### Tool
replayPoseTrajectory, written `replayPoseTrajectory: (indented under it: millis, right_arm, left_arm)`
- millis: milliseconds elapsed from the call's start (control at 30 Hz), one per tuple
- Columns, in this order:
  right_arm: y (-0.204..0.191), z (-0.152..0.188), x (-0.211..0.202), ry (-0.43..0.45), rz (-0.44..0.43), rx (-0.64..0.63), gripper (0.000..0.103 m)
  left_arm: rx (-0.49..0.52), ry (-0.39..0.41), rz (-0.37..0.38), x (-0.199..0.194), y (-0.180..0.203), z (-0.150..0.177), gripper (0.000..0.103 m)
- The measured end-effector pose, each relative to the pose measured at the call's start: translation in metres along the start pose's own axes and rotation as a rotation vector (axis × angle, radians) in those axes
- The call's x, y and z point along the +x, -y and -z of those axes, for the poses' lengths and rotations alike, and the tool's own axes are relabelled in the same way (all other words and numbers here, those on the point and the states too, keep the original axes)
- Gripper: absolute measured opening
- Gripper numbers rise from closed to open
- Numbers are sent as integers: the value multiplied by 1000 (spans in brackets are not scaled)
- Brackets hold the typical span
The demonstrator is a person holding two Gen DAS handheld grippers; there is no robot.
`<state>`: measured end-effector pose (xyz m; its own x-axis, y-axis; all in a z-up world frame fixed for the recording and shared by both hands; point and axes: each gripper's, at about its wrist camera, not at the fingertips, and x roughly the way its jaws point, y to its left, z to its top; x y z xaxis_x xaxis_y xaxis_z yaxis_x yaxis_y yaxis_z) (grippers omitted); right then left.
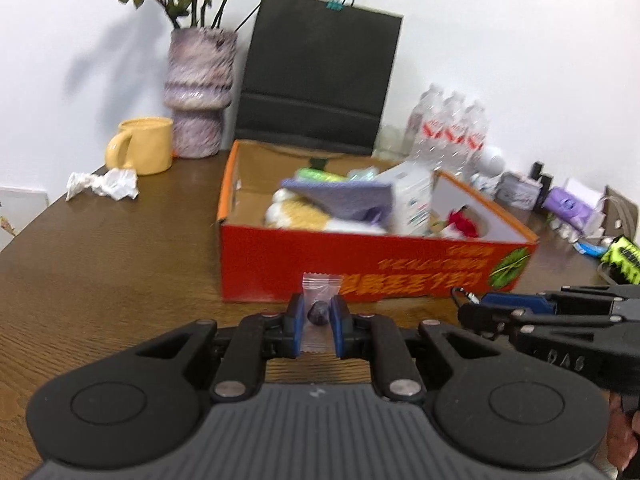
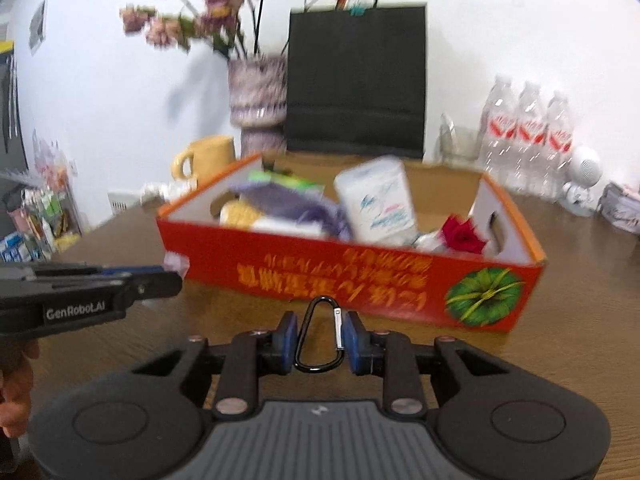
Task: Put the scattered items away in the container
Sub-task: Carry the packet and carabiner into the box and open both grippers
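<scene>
My left gripper (image 1: 317, 320) is shut on a small clear candy packet (image 1: 320, 294) with a dark sweet inside, held just in front of the red cardboard box (image 1: 360, 264). My right gripper (image 2: 320, 334) is shut on a black carabiner (image 2: 320, 338), held in front of the same box (image 2: 360, 276). The box holds a white carton (image 2: 376, 204), a purple cloth (image 1: 344, 196), a yellow item and a red flower (image 2: 464, 236). The right gripper shows at the right of the left wrist view (image 1: 472, 312); the left gripper shows at the left of the right wrist view (image 2: 172, 276).
Behind the box on the brown table (image 1: 120, 240) stand a yellow mug (image 1: 144, 148), a purple vase of dried flowers (image 1: 200, 92), a black paper bag (image 1: 320, 76) and water bottles (image 1: 452, 128). A crumpled tissue (image 1: 104, 184) lies left; small items clutter the right edge.
</scene>
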<state>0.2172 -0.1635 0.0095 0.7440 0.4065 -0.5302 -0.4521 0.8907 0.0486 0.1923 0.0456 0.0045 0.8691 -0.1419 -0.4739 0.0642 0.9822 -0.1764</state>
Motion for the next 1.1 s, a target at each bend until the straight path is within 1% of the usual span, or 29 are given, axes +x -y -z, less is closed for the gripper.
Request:
replayPoseTrajectory:
  millis: [133, 233, 300, 400, 500, 567, 667, 767, 833, 867, 900, 933, 967, 1033, 1100]
  right_arm:
    - [18, -19, -24, 87, 13, 24, 24]
    - [32, -40, -30, 142, 34, 24, 24]
    - [42, -55, -24, 166, 52, 32, 24]
    - [57, -76, -5, 180, 70, 58, 24]
    - [67, -90, 22, 186, 84, 65, 24]
    - [72, -93, 40, 180, 72, 71, 24]
    - [77, -95, 65, 136, 61, 66, 24]
    - [80, -93, 80, 98, 63, 69, 24]
    - [82, -92, 84, 80, 66, 74, 25]
    - [83, -92, 85, 69, 69, 82, 28]
    - [85, -92, 86, 54, 70, 89, 50]
    - [86, -92, 86, 46, 71, 101, 83]
    - [88, -92, 84, 54, 75, 114, 97]
    - [89, -93, 78, 67, 75, 110, 100]
    - [91, -95, 74, 65, 70, 111, 103]
  left_arm:
    - [8, 57, 41, -10, 13, -24, 15]
    - [25, 112, 44, -9, 23, -51, 15]
    - [17, 142, 39, -1, 27, -68, 15]
    - [-3, 159, 19, 23, 28, -88, 15]
    - [-5, 161, -16, 51, 25, -98, 15]
    - [0, 141, -31, 69, 20, -101, 15]
    - [-5, 105, -49, 89, 11, -102, 15]
    - [-15, 77, -57, 101, 4, -101, 15]
    - [-10, 57, -66, 106, 3, -100, 19]
    - [-11, 47, -74, 107, 3, -100, 38]
    - [-13, 37, -87, 108, 4, -100, 74]
    - [-12, 37, -105, 108, 5, -99, 89]
    - [-8, 50, -123, 106, 7, -99, 103]
    - [10, 65, -136, 102, 10, -100, 103]
    - [15, 61, -135, 101, 12, -101, 103]
